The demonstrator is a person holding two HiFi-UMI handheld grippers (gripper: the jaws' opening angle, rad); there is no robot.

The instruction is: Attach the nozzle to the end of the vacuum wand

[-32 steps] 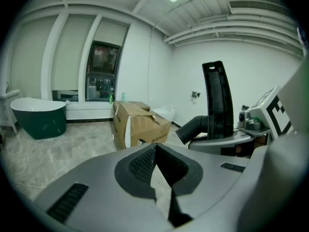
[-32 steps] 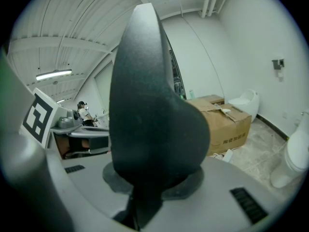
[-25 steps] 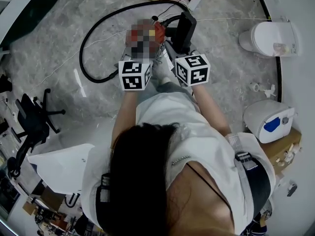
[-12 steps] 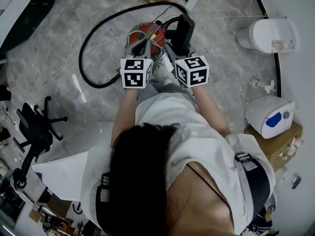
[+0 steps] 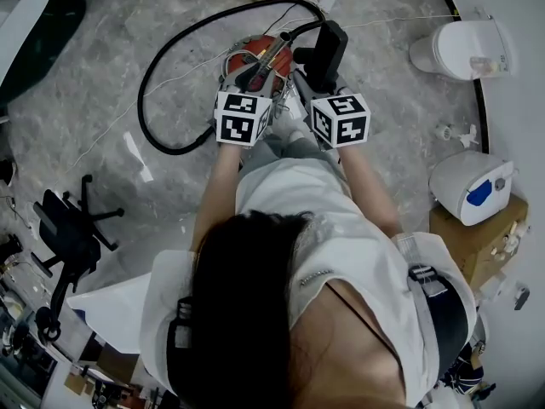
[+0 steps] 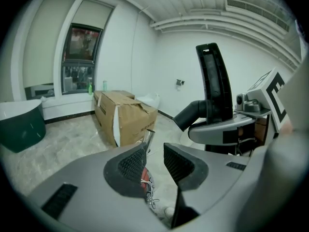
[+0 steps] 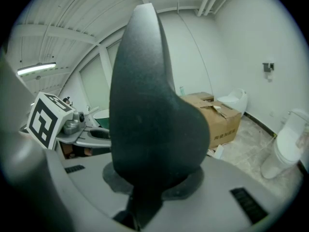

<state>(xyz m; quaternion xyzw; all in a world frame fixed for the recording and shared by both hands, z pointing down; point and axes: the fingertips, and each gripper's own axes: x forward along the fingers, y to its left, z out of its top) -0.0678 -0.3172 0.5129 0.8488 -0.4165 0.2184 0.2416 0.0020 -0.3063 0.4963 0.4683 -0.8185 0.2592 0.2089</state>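
Observation:
The black nozzle [image 5: 325, 51] stands upright in my right gripper [image 5: 320, 80], which is shut on its base. It fills the right gripper view [image 7: 149, 105] and shows at the right of the left gripper view [image 6: 212, 81]. My left gripper [image 5: 248, 76] hangs over the red vacuum body [image 5: 258, 54]. Its jaws are opening, and nothing is pressed between the pads [image 6: 132, 164]. The metal end of the wand [image 6: 149, 136] pokes up just behind the left pad. A black hose [image 5: 153, 75] loops away to the left.
A cardboard box [image 6: 120, 117] stands on the marble floor beyond the vacuum. A toilet [image 5: 464, 54] and a white and blue appliance [image 5: 468, 194] on a box are at the right. An office chair [image 5: 68, 237] is at the left.
Both grippers have shifted a little away from the person, over the red vacuum. The nozzle is still in the right gripper.

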